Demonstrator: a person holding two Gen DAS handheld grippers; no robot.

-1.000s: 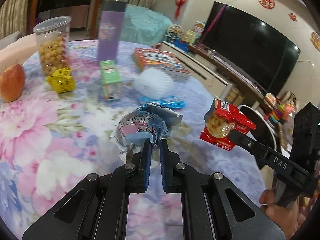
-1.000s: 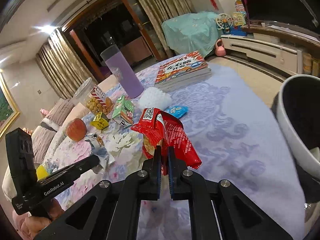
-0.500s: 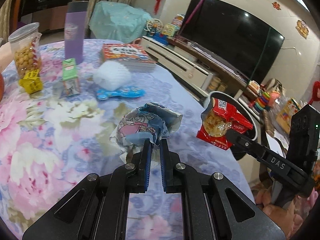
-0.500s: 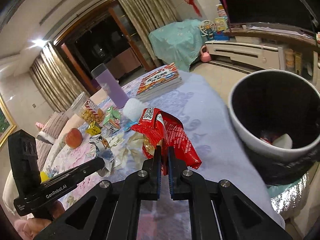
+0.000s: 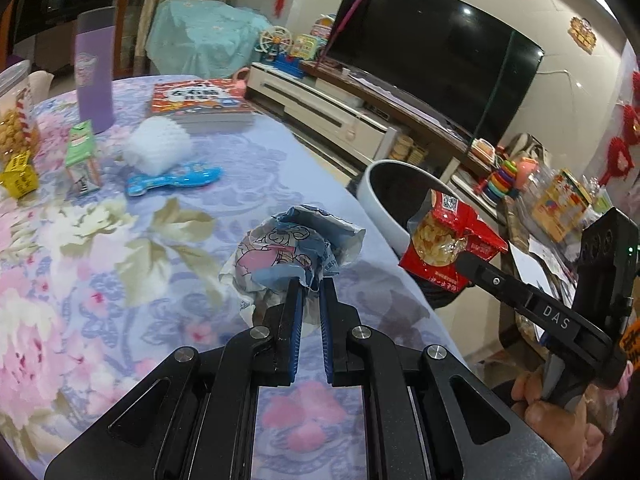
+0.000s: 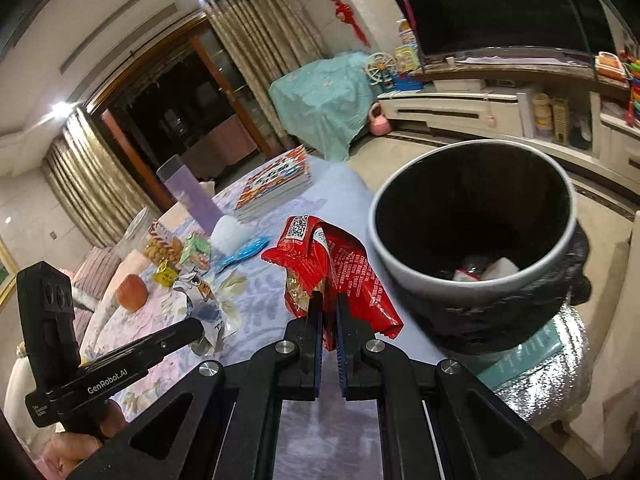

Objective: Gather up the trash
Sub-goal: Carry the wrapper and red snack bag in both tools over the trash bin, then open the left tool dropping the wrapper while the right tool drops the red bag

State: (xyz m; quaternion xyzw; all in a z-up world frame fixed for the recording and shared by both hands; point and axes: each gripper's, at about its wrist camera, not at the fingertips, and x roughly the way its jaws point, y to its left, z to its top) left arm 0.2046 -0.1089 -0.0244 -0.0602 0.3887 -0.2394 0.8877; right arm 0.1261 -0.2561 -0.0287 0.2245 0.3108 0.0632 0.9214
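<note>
My left gripper (image 5: pixel 311 285) is shut on a crumpled blue-and-white wrapper (image 5: pixel 292 244) and holds it above the floral tablecloth near the table's right edge. My right gripper (image 6: pixel 329 300) is shut on a red snack packet (image 6: pixel 340 268), held just left of the white trash bin (image 6: pixel 404 184) with its black liner. The packet (image 5: pixel 448 246) and the bin's rim (image 5: pixel 376 204) also show in the left wrist view. The wrapper (image 6: pixel 200 300) shows in the right wrist view in the left gripper's tip. Some trash lies at the bin's bottom.
On the table stand a purple tumbler (image 5: pixel 95 76), a book (image 5: pixel 196 100), a white puff (image 5: pixel 158 148), a blue toy (image 5: pixel 172 180), a green carton (image 5: pixel 82 156), a yellow box (image 5: pixel 18 174), a snack jar (image 6: pixel 160 240) and an apple (image 6: pixel 131 292). A TV unit (image 5: pixel 340 116) stands beyond.
Both grippers have moved right towards the bin with their trash still held. The bin's opening has come fully into the right wrist view.
</note>
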